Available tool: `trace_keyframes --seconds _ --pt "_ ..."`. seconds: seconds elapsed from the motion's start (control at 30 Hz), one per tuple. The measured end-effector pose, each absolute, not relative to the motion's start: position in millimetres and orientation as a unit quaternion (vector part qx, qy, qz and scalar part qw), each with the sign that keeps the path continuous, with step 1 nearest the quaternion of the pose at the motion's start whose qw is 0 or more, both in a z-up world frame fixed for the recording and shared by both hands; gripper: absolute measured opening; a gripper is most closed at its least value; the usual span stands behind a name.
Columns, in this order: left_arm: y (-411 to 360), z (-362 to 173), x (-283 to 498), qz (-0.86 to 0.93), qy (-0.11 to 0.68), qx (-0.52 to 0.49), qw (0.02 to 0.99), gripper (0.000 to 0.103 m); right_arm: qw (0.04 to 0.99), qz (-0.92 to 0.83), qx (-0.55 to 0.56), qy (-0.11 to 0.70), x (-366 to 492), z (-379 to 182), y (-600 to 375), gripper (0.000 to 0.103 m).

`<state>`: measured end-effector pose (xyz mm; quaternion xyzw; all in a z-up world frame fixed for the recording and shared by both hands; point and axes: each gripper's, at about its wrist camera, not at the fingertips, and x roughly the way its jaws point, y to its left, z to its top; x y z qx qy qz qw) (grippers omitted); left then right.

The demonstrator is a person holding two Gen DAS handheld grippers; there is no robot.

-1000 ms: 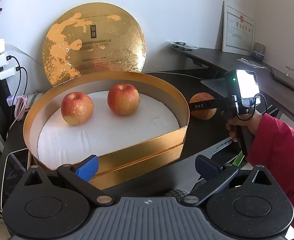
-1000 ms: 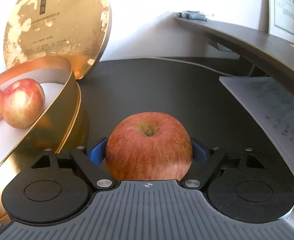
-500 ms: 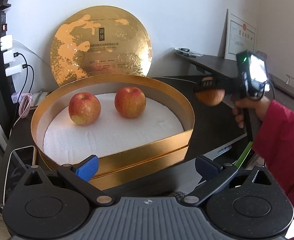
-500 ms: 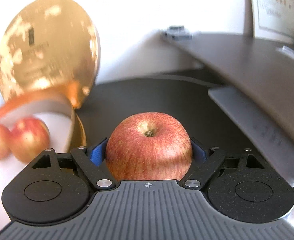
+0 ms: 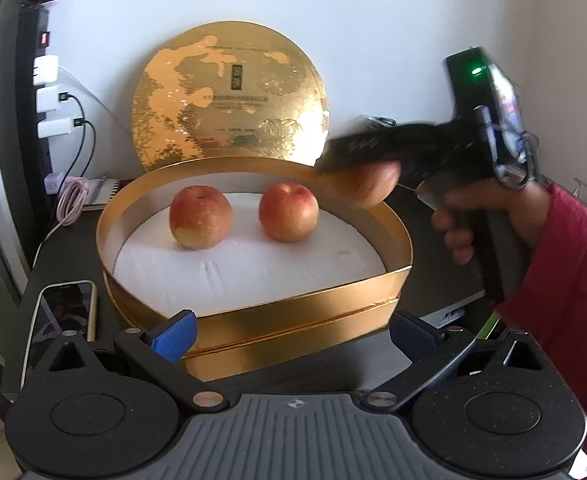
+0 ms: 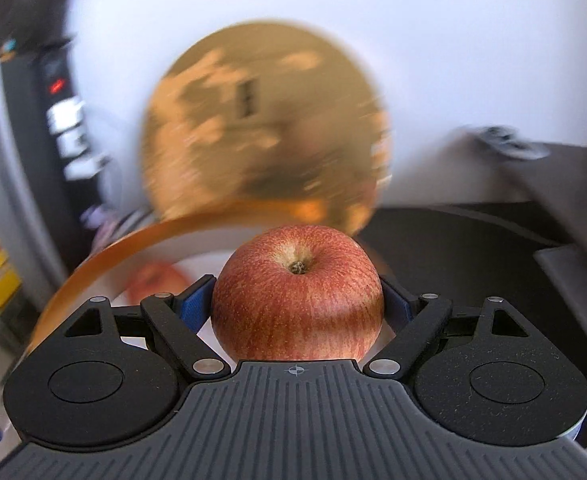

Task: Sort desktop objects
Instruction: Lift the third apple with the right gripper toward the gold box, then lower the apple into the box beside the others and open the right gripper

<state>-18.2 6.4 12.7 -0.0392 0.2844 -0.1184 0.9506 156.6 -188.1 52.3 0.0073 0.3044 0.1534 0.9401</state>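
1. Spreading across the lower part of both views, a dark desk (image 5: 421, 248) carries everything on show, with a white wall behind it.
2. Round gold box (image 5: 253, 304) sits on the desk, its white liner filling the floor inside the rim.
3. Gold lid (image 5: 229, 96) stands on edge behind the box, leaning against the wall.
4. Right gripper (image 6: 297, 300), held by a hand (image 5: 481, 216) in a red sleeve (image 5: 565, 288), is clamped on an apple (image 6: 297, 296) — blue pads press both flanks, stem end up. Seen from the left wrist, that fruit hangs in the air over the box's far right rim, blurred.
5. Left gripper (image 5: 293, 332) hovers low in front of the box, jaws spread wide apart, nothing between them.
6. Phone (image 5: 63, 310) lies flat on the desk just left of the box, screen up.
7. Two more apples rest on the liner, upright and apart — the left apple (image 5: 200, 217) and the middle apple (image 5: 289, 212), towards the back of the box.
8. White chargers (image 5: 51, 100) sit plugged into a strip at far left, black cables hanging down; a coiled pink cable (image 5: 73, 200) lies below them.
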Motion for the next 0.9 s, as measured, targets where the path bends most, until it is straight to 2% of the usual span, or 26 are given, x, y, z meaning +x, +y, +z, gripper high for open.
trace_keyframes --seconds 0.1,0.4,0.9 --pt "15 11 -19 -0.115 0.282 -0.051 0.951 0.102 0.918 0.190 0.001 0.348 161 39 -159 0.085" --pt "37 7 -18 -0.110 0.280 -0.072 0.951 0.102 0.886 0.206 -0.058 0.411 167 8 -100 0.085" --pt "50 0 -15 -0.109 0.288 -0.091 0.947 0.102 0.869 0.194 -0.087 0.447 181 -17 -70 0.085"
